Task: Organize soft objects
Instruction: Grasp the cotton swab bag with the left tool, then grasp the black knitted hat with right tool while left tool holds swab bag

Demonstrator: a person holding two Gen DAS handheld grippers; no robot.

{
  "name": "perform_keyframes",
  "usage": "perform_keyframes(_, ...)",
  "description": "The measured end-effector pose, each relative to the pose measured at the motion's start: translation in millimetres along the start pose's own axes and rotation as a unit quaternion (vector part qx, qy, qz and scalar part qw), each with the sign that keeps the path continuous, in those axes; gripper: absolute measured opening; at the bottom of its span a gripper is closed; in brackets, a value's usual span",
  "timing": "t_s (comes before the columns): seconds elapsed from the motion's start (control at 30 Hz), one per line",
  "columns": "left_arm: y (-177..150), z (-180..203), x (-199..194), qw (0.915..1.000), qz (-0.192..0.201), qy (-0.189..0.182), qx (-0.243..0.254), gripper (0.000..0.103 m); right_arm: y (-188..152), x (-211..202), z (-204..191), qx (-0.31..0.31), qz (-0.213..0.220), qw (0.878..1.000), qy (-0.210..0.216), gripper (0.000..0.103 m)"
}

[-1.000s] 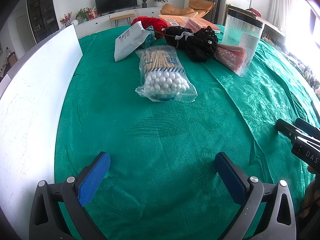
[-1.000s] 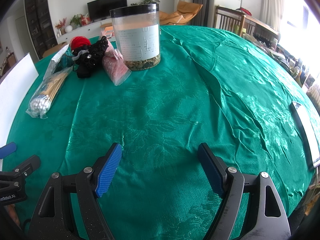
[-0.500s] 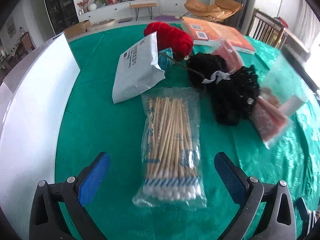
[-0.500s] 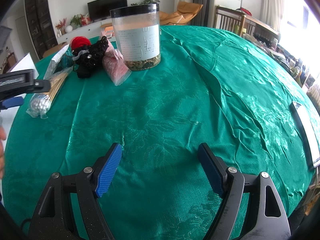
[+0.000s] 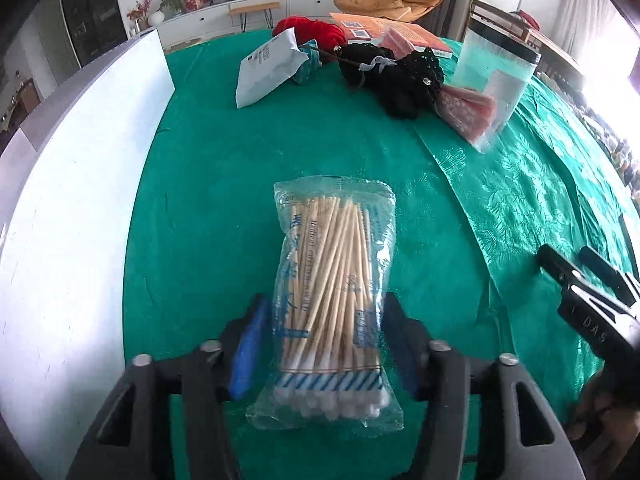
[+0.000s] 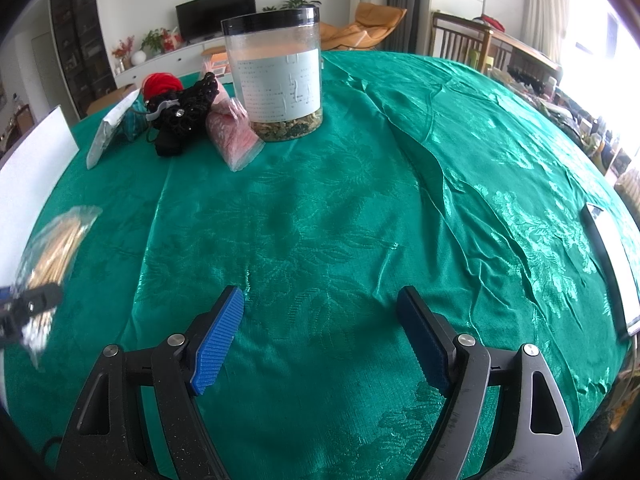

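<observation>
**A:** so did the left gripper (image 5: 324,344) have the cotton swab bag (image 5: 330,292)?

**B:** yep, jaws had just closed in, pads pinching the crinkly clear bag near the white board (image 5: 72,208). Right gripper (image 6: 320,336) gaped wide over bare, glossy green tablecloth (image 6: 360,200), holding nothing.

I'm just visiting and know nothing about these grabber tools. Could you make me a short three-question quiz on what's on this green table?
1. What lies between the left gripper's fingers?
2. True or false: the right gripper is holding the clear jar.
3. Which leans against the jar: A the pink packet, B the white pouch?

Key: 1. the bag of cotton swabs; 2. false, its jaws are open and hold nothing; 3. A.
</observation>
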State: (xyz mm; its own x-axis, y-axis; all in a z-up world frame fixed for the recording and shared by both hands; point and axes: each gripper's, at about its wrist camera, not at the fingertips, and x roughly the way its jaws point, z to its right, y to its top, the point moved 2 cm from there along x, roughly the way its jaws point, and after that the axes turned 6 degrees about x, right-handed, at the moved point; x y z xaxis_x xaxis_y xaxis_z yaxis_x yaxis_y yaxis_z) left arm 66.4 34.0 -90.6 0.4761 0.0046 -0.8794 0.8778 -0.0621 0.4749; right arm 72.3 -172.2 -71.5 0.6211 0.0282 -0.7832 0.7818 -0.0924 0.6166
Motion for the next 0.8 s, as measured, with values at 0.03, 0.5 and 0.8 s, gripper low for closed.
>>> perform_keyframes(0.03,2,-1,0,0.9999,0.008,0.014,0.004,0.086,0,0,0,0.000,0.000,1.000,0.000,0.082)
perform_keyframes(0.5,10,-18,26,0.9981,0.058,0.020,-0.007,0.103,9,-6,-13,-0.023,0.019,0.999,0.034,0.082)
perform_keyframes(0.8,8,-17,25,0.9980,0.059,0.019,-0.007,0.103,97,43,-142,-0.268,0.047,0.960,0.067,0.078)
